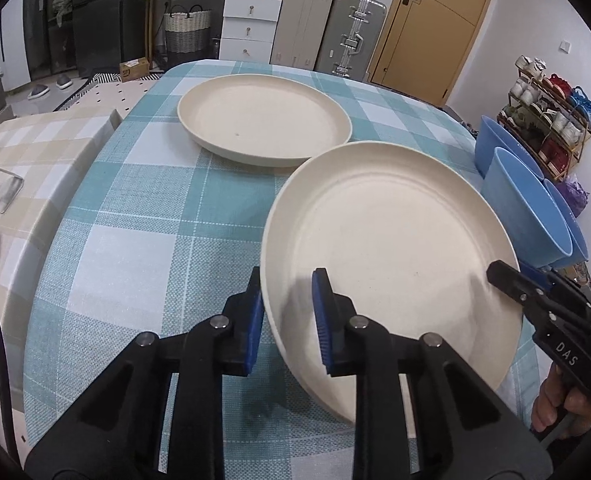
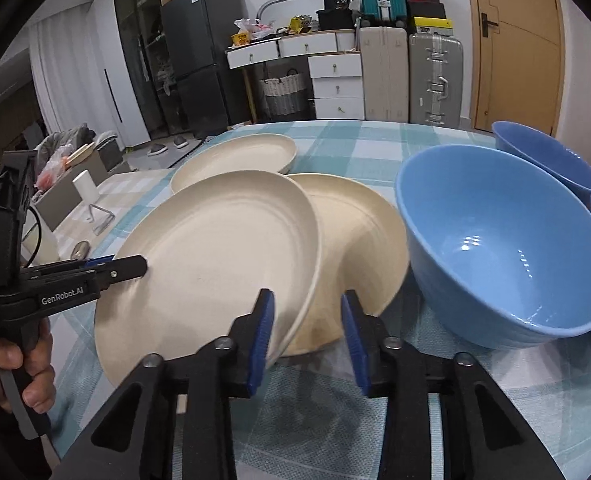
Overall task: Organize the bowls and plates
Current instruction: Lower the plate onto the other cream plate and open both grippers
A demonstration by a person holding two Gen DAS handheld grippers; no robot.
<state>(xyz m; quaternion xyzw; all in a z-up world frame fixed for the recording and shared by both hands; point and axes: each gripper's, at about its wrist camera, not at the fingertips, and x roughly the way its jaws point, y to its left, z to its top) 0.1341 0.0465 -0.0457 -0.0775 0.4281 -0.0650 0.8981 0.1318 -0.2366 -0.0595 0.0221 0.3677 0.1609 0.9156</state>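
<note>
The cream plates [image 2: 215, 248] look matt and faintly speckled. The blue bowl [image 2: 503, 248] is smooth and glossy, with bright highlights. A coarse woven checked cloth [image 1: 143, 248] covers the table. Ribbed blue pads [image 1: 322, 320] line matt black plastic jaws.

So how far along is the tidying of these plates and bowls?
Early. Nothing looks stacked properly yet. The left gripper holds a tilted round cream plate over a second cream plate. A third cream plate and three blue bowls still sit apart.
</note>
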